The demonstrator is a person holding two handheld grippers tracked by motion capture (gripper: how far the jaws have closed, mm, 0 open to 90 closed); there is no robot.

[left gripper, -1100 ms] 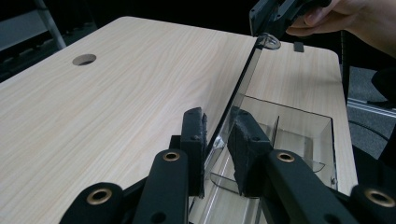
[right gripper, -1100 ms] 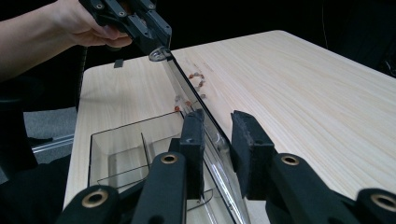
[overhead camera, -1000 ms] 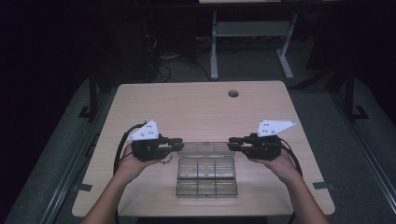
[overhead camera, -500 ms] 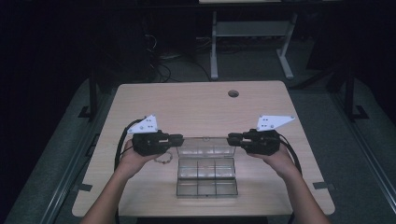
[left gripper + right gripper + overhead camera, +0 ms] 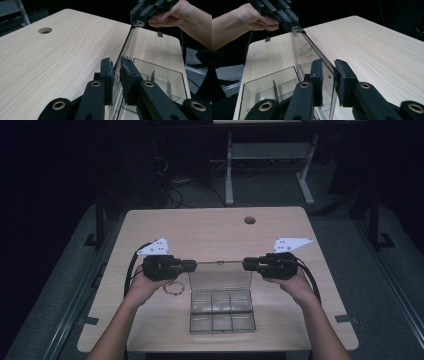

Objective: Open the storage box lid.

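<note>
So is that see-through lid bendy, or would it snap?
Probably stiff: the clear lid stands straight between the left hand-held gripper and right hand-held gripper. It looks thin and hard, so it might crack if twisted. Likely slippery too, being smooth.
</note>
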